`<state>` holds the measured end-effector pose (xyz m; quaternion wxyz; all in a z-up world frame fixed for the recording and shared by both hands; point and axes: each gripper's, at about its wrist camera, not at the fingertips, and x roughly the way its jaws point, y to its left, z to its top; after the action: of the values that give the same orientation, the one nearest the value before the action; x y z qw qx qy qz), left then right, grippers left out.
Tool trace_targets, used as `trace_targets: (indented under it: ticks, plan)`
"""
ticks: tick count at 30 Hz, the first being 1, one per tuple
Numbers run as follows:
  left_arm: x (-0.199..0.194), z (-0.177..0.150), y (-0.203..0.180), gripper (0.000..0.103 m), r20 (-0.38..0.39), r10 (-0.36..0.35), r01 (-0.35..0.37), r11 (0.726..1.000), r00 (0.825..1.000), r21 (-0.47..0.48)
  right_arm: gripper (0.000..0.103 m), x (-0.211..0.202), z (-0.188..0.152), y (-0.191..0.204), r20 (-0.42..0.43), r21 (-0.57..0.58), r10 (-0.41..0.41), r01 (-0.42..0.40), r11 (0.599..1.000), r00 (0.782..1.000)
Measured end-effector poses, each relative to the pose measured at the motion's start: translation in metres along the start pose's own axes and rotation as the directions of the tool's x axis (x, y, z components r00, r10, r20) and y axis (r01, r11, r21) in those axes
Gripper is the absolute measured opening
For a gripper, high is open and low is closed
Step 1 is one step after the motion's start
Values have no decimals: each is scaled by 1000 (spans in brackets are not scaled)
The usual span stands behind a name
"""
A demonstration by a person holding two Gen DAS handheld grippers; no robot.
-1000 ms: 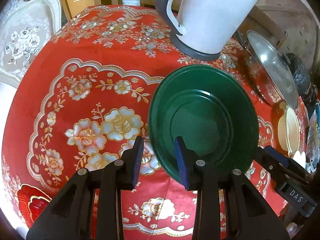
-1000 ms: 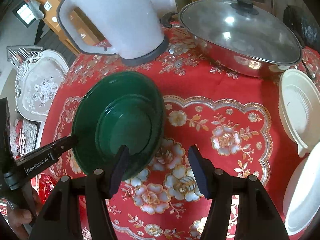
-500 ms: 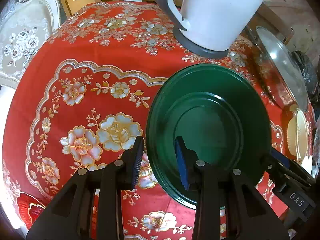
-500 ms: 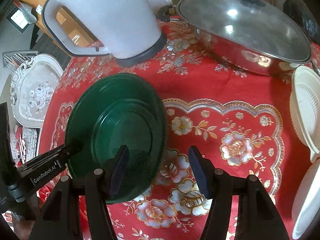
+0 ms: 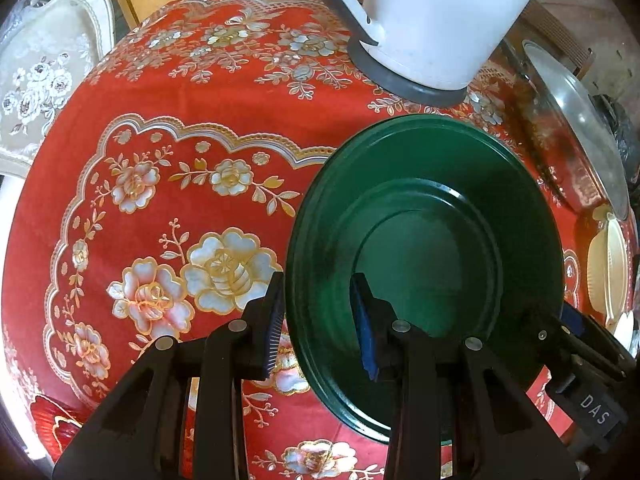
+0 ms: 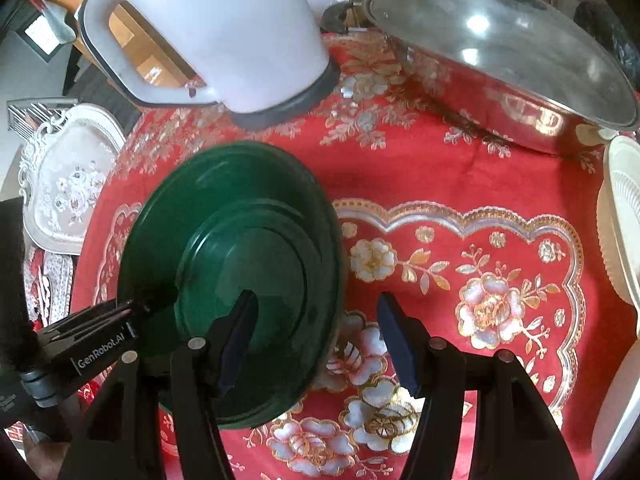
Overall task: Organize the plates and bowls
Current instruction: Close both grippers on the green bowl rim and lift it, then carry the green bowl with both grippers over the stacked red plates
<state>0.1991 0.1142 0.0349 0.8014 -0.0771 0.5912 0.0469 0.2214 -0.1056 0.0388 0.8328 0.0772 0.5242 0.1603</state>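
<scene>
A dark green bowl (image 5: 424, 264) (image 6: 236, 264) rests on the red flowered tablecloth (image 5: 160, 140). My left gripper (image 5: 317, 280) points steeply down over its left rim. One finger is outside the bowl and the other inside, and I see no pad pressing on the wall. My right gripper (image 6: 317, 296) straddles the opposite rim with wide jaws and clear gaps on both sides. Each gripper also shows in the other's view: the left gripper (image 6: 160, 306) at the bowl's left edge, the right gripper (image 5: 548, 320) at its right edge.
A white kettle (image 5: 432, 20) (image 6: 224, 28) stands just behind the bowl. A steel pan with a glass lid (image 6: 500, 48) sits at the back right. White dishes (image 6: 620, 220) lie at the right edge. A pale chair (image 5: 40, 80) stands beyond the table's left side.
Both grippers have come down closer to the bowl, which now fills more of each view. The bowl has stayed in place on the cloth and the jaw gaps look the same.
</scene>
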Motion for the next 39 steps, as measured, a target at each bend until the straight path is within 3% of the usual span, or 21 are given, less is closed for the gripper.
trace_targets:
  ticks: [6, 7, 9, 12, 13, 16, 39]
  plan:
    - [2, 0, -3, 32, -7, -3, 3, 1000, 1000, 0, 60, 4, 1, 5, 20, -48, -11, 12, 999, 1000]
    - [2, 0, -3, 32, -3, -3, 3, 1000, 1000, 1, 56, 4, 0, 7, 27, -61, -11, 13, 998, 1000]
    - [2, -1, -2, 32, 8, -5, 5, 1000, 1000, 0, 37, 6, -1, 11, 31, -91, -18, 20, 996, 999]
    - [3, -3, -3, 31, 7, -2, 2, 1000, 1000, 8, 27, 8, -2, 12, 46, -111, -19, 24, 994, 999]
    - [3, -3, -2, 26, 13, 7, -8, 1000, 1000, 9, 25, 8, -3, 13, 51, -116, -23, 28, 993, 998]
    - [3, -4, 1, 15, 19, 17, -17, 1000, 1000, 4, 24, 7, -5, 12, 66, -134, -36, 45, 990, 997]
    - [-44, -45, 16, 15, 65, -33, 36, 999, 997, -40, 23, -32, -41, 32, 151, -194, -41, 70, 979, 988]
